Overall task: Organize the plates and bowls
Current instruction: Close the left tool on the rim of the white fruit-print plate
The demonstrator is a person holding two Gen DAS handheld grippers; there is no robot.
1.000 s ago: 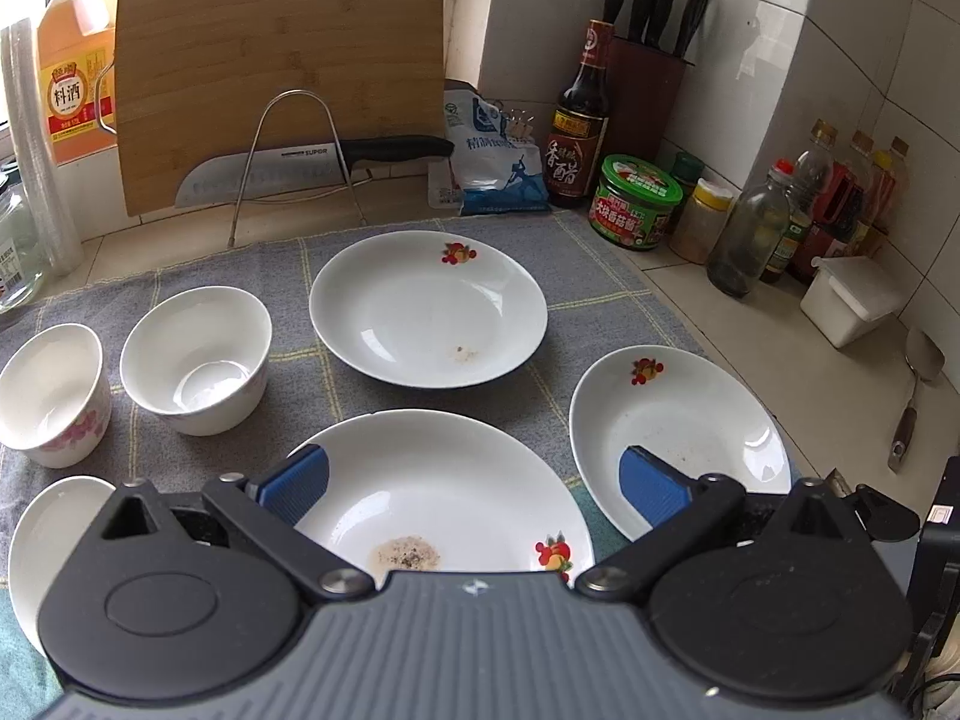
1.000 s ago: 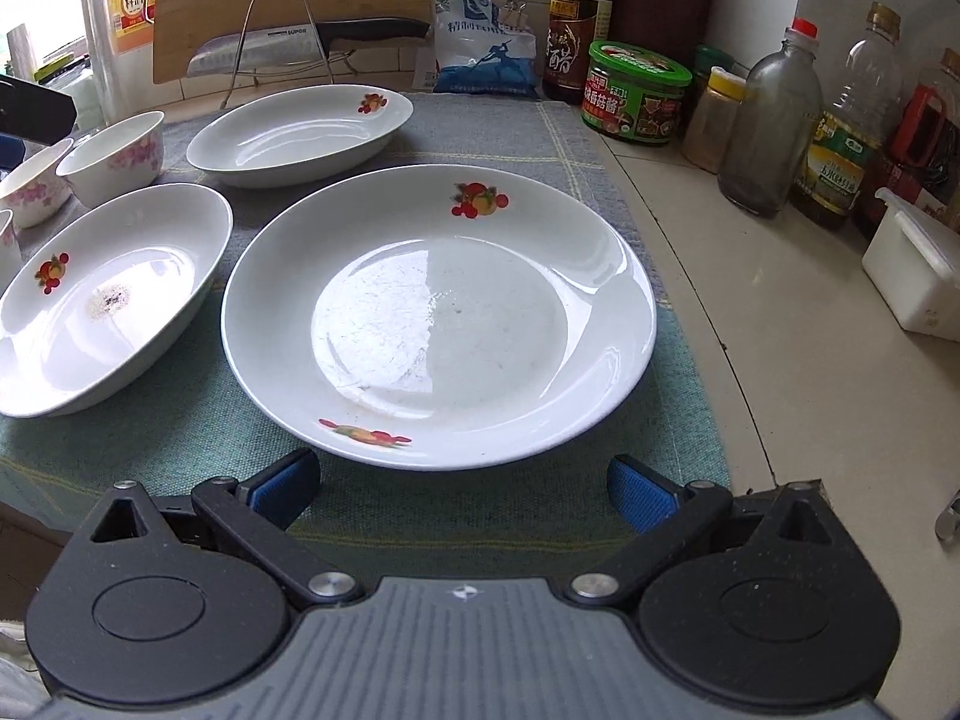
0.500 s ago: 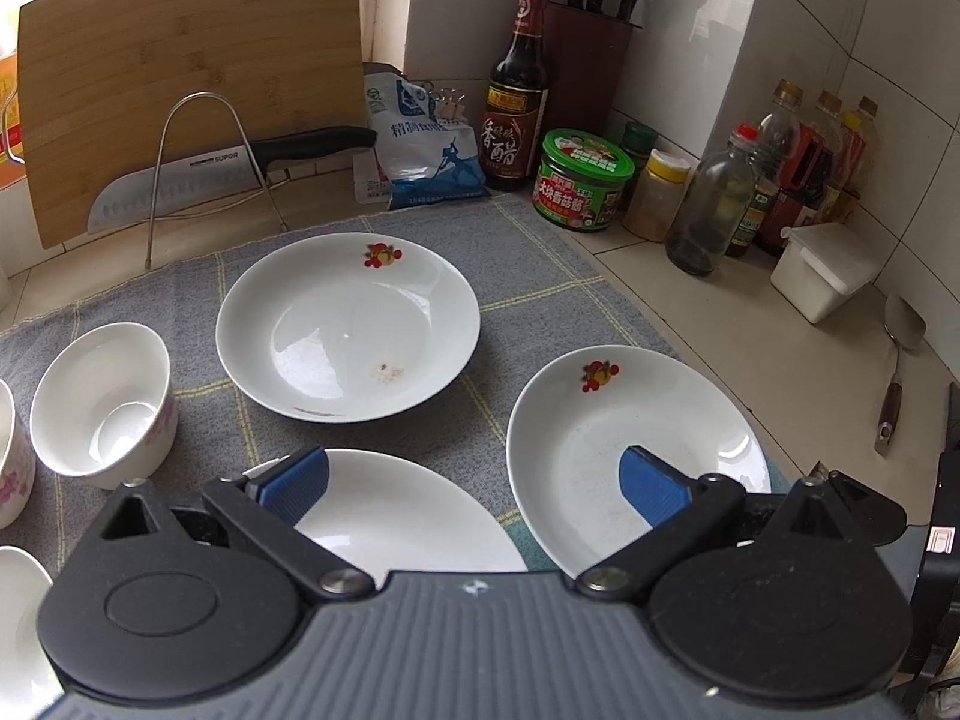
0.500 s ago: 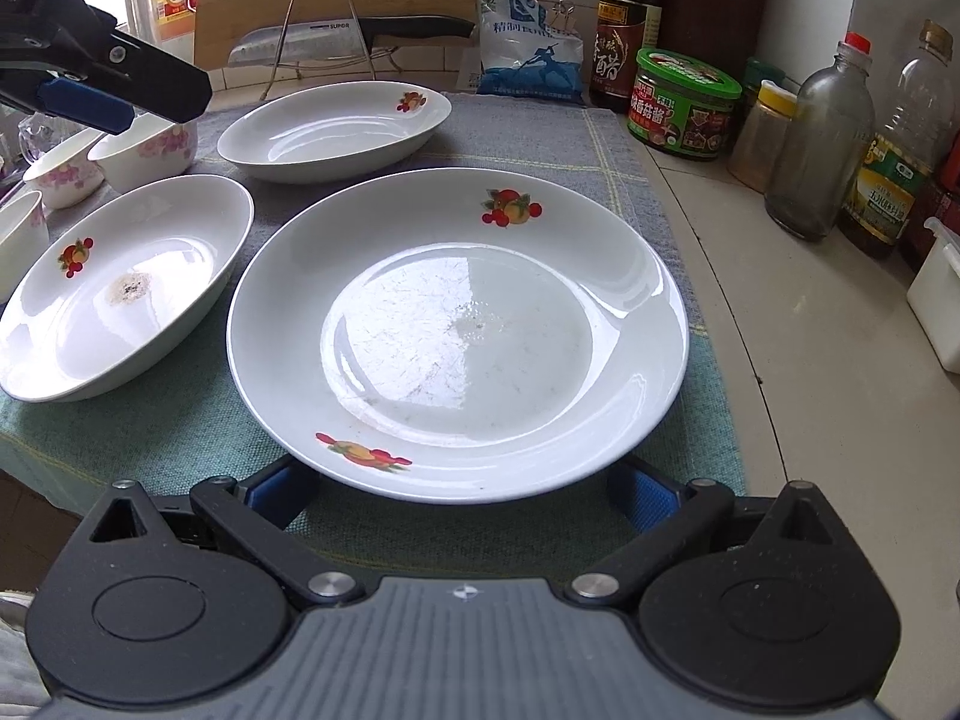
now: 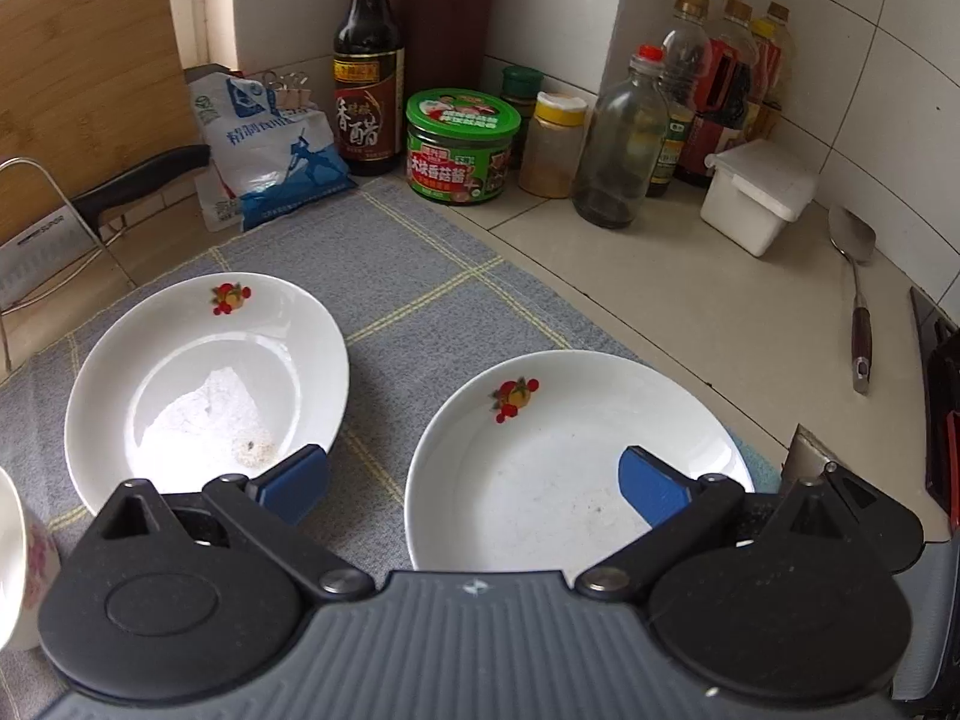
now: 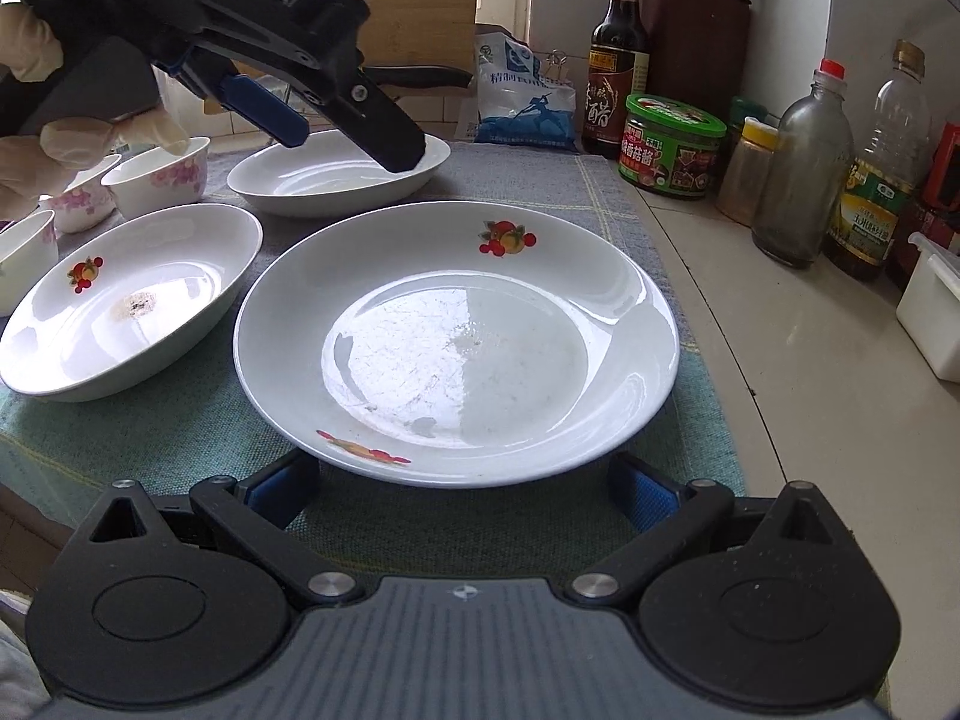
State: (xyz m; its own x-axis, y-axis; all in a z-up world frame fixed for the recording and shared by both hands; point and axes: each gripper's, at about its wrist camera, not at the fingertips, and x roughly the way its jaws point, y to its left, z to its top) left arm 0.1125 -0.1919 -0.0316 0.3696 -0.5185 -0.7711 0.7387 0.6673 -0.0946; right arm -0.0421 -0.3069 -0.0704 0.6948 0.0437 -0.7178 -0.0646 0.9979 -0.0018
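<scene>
A large white plate with fruit prints (image 6: 456,348) lies on the cloth right in front of my right gripper (image 6: 462,489), which is open with its pads low beside the plate's near rim. The same plate shows in the left wrist view (image 5: 558,456). My left gripper (image 5: 474,480) is open and hovers above the gap between that plate and a deep plate (image 5: 204,384); it also shows in the right wrist view (image 6: 336,120) above that deep plate (image 6: 336,180). Another deep plate (image 6: 126,300) lies left. Small floral bowls (image 6: 162,174) stand behind it.
Bottles (image 6: 798,168), a green-lidded jar (image 6: 672,144), a salt bag (image 6: 528,96), a white box (image 5: 756,192) and a spoon (image 5: 855,294) stand along the tiled wall. A knife on a wire rack (image 5: 108,192) and a cutting board (image 5: 78,60) are at the back left.
My left gripper has swung right and forward, from over the left deep plate to between the back deep plate and the large plate. My right gripper has closed in on the large plate's near rim.
</scene>
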